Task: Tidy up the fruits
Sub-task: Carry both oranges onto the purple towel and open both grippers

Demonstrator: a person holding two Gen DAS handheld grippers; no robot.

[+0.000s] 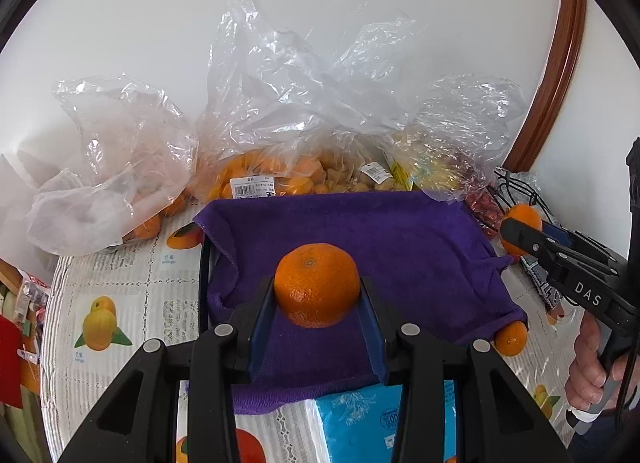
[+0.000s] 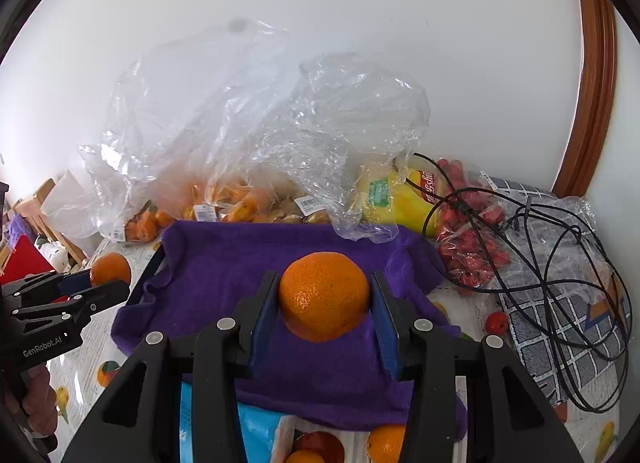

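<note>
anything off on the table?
One loose orange sits at the purple towel corner, half off it. A tangled black cable sprawls over the red-fruit bag. Both grippers hold oranges cleanly.

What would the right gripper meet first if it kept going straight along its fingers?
Probably the purple towel, since the right gripper, holding an orange, points down at it; beyond lie the clear fruit bags. Depth is unclear.
</note>
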